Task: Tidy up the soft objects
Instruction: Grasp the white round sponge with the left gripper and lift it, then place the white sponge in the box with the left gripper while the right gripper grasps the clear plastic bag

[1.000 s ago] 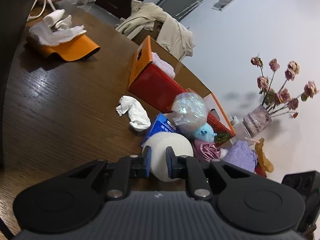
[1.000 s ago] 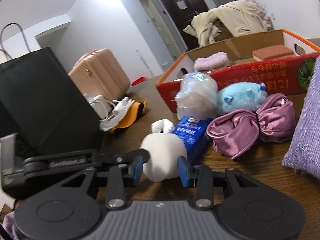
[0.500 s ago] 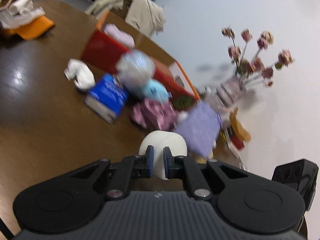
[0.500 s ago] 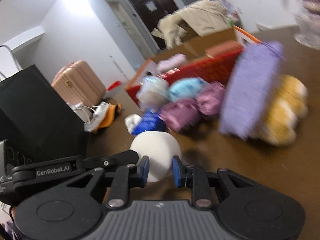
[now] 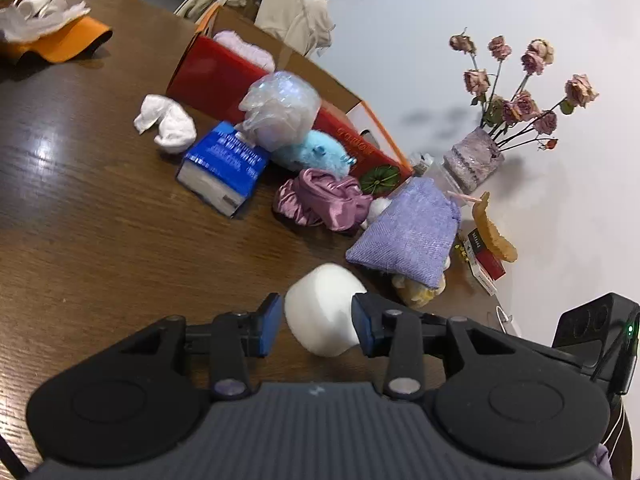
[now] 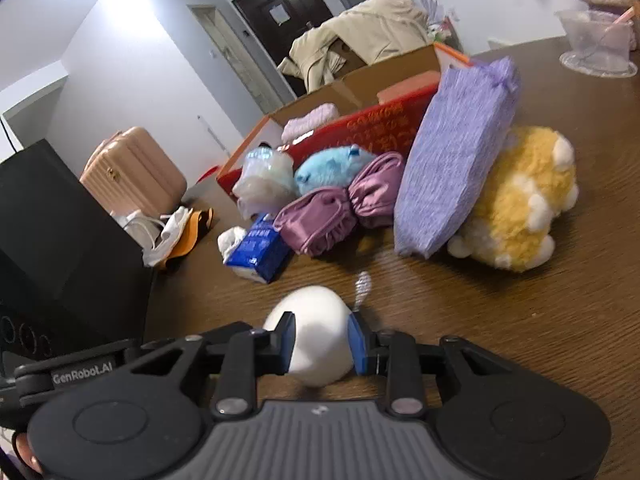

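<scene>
A white soft ball (image 5: 324,312) lies on the brown table between the fingers of both grippers. My left gripper (image 5: 316,326) has opened wide, with a gap on the left pad side. My right gripper (image 6: 322,344) has its blue pads pressed on the ball (image 6: 316,332). Beyond lie a purple pouch (image 5: 406,236), a pink satin scrunchie (image 5: 320,200), a blue plush (image 5: 312,152), a yellow plush (image 6: 516,208) and a red cardboard box (image 5: 224,76) with a pink soft item inside.
A blue tissue pack (image 5: 224,168), a white crumpled cloth (image 5: 166,122) and a bagged bundle (image 5: 280,108) lie near the box. A flower vase (image 5: 474,164) stands by the wall. An orange cap (image 5: 60,40) lies far left. A black bag (image 6: 52,240) stands left.
Both grippers carried the white ball away from the tissue pack toward the purple pouch and set it on the table. The left jaws have opened wide; the right jaws have widened a little.
</scene>
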